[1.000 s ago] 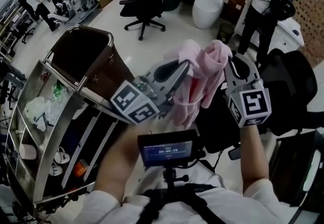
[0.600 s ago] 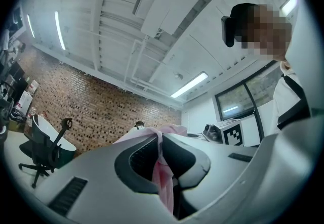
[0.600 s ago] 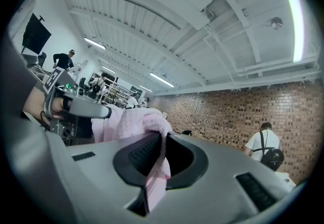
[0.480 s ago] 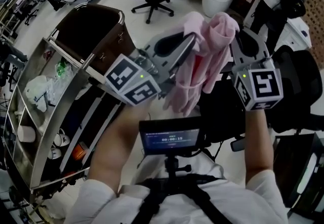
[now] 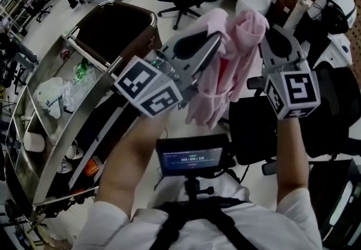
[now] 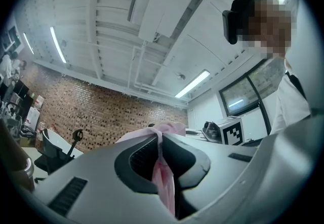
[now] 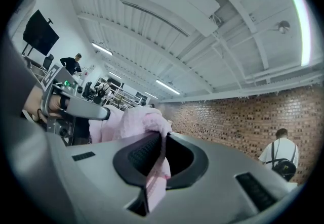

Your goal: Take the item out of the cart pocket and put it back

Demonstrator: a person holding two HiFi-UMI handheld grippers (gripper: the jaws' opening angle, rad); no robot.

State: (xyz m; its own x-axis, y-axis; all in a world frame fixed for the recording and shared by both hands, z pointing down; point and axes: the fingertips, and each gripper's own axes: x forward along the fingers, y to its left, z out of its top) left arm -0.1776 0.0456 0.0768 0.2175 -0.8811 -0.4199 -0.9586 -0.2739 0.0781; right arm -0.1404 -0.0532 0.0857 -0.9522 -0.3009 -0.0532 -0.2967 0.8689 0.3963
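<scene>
Soft pink cloth [image 5: 228,68] held up, right of the steel cart [image 5: 53,150]
Left gripper [image 5: 216,42] and right gripper [image 5: 264,33] both clench it; hold both pinches firm, then lower it bunched into the cart's brown pocket [image 5: 128,44]

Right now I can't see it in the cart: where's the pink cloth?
Head view, upper centre: the pink cloth hangs in the air right of the cart, pinched between the left gripper and the right gripper.

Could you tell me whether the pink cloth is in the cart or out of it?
Out. The pink cloth hangs bunched clear of the cart, the left gripper and right gripper each shut on it.
</scene>
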